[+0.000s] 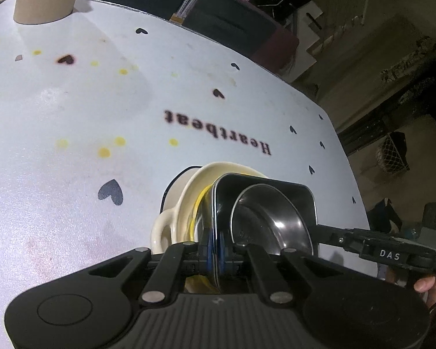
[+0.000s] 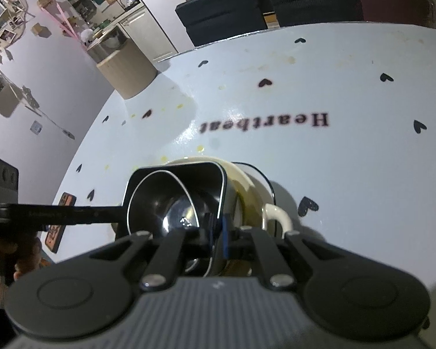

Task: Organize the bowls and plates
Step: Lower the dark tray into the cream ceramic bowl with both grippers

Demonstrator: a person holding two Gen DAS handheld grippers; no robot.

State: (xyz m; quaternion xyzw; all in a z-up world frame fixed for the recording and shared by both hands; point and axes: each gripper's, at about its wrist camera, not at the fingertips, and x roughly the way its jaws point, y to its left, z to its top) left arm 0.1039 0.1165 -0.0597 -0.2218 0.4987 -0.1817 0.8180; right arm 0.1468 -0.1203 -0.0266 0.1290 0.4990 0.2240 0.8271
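Both claws, the left gripper (image 1: 215, 245) and right gripper (image 2: 218, 234), pinch opposite rims of a dark square dish (image 1: 264, 192) nested with a steel bowl (image 1: 271, 221) atop a cream handled bowl (image 1: 186, 203) on the table (image 1: 72, 116), so stacking looks nearly finished.

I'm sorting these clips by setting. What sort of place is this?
Probably a lived-in home dining area: a table under a heart-print "Heartbeat" cloth, upholstered chairs at its far edge, and kitchen cabinets beyond. Both grippers grip a black dish stacked in a cream bowl.
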